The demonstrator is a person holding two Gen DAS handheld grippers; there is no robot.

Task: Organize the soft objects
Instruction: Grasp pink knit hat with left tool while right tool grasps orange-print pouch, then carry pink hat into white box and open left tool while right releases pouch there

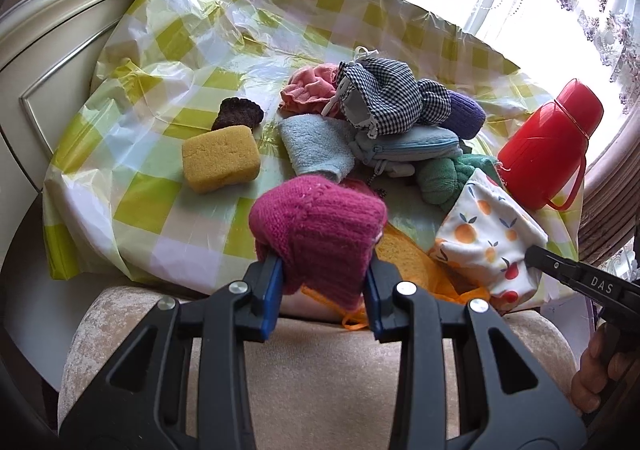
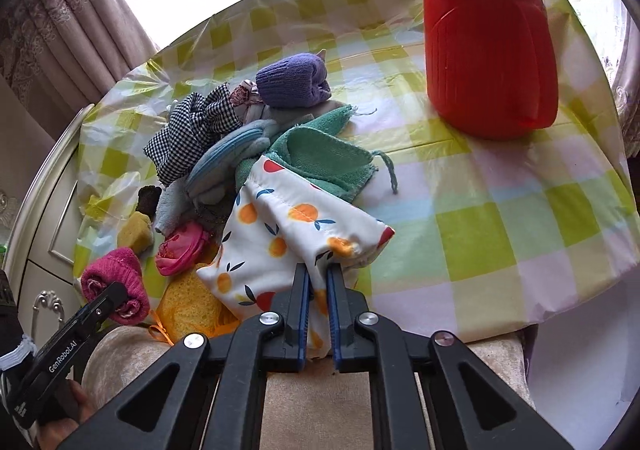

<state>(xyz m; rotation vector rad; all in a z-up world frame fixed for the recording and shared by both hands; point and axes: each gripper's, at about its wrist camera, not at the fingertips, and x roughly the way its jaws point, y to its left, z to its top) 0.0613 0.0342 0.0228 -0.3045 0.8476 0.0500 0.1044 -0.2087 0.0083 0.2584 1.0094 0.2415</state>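
Jaws, left gripper: clamped on my magenta knitted woollen sock roll, lifted off the worktop at 6 o'clock of the pile. Jaws, right gripper: pinched hard on the hem of my white orange-printed fabric pouch, which lies at 5 o'clock of the heap, just beside the green terry cloth. Step, as I judge it: pulling two items out for sorting. Next: carry each clear to open green-checked plastic tablecloth, well apart from the red plastic flask.
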